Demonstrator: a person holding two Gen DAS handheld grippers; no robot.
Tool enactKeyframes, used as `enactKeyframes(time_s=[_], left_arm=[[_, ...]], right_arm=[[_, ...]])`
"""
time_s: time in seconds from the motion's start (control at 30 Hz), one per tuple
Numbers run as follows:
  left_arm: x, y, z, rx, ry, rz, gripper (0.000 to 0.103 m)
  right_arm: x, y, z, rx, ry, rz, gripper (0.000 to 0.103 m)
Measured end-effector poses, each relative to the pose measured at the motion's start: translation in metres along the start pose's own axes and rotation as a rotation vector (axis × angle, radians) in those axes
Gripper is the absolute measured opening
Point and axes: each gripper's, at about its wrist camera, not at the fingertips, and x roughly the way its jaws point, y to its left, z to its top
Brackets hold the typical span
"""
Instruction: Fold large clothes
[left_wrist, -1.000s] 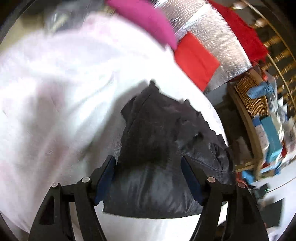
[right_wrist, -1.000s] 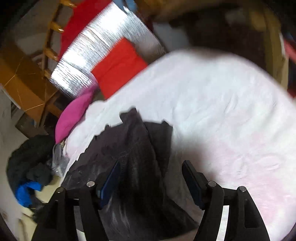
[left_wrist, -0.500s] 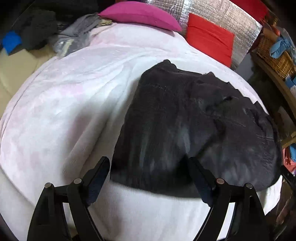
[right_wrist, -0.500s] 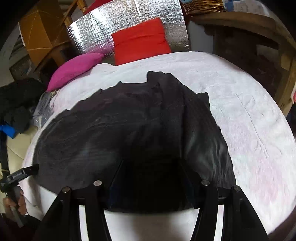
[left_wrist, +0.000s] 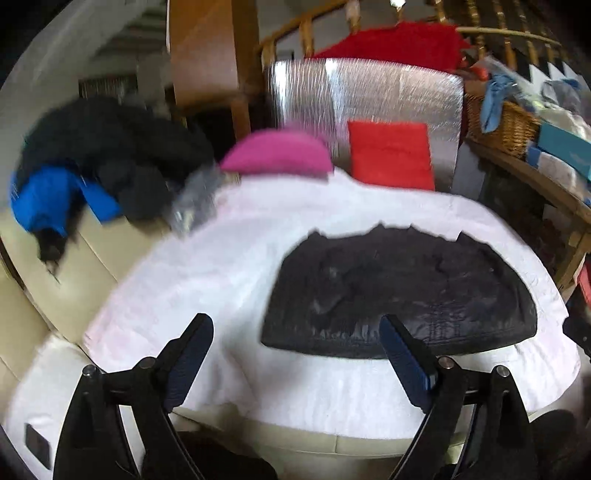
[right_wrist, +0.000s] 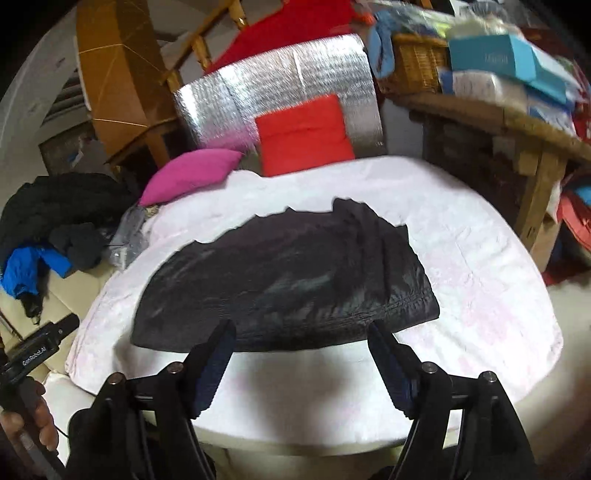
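Apparently folded: dark garment (right_wrist: 288, 280) lay mid-frame on the bed (right_wrist: 480, 258).
Both grippers' fingers (left_wrist: 190, 362) (right_wrist: 391, 363) gaped wide, empty.

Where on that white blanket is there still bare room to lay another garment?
Bare white blanket lies right of the black garment, and a strip along its near edge. More lies left of it in the left view. The far-left corner is crowded by the pink cushion and clothes pile.

"GenRobot.AI" on left gripper (right_wrist: 40, 350)

A black garment (right_wrist: 288, 280) (shiny, wrinkled) lies folded flat — on the white blanket (right_wrist: 461, 236).
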Motion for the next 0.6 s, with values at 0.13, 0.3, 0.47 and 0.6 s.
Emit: enactKeyframes(time_s=[0.13, 0.3, 0.47, 0.6], left_arm=[[-0.043, -0.003, 0.004, 0.029, -0.082, -0.005, 0.092], [-0.095, -0.005, 0.007, 0.048, -0.168, 0.023, 0.095], [-0.131, -0.006, 0.007, 0.042, -0.239, 0.017, 0.101], [-0.162, -0.009, 0.006, 0.059, -0.299, 0.041, 0.101]], right_arm=[[-0.038, 0.021, 0.000, -0.039, -0.061, -0.023, 0.078], [-0.081, 0.043, -0.003, -0.099, -0.131, -0.045, 0.079], [-0.126, 0.057, -0.008, -0.132, -0.216, -0.057, 0.085], [-0.153, 0.067, -0.013, -0.154, -0.250, -0.071, 0.086]])
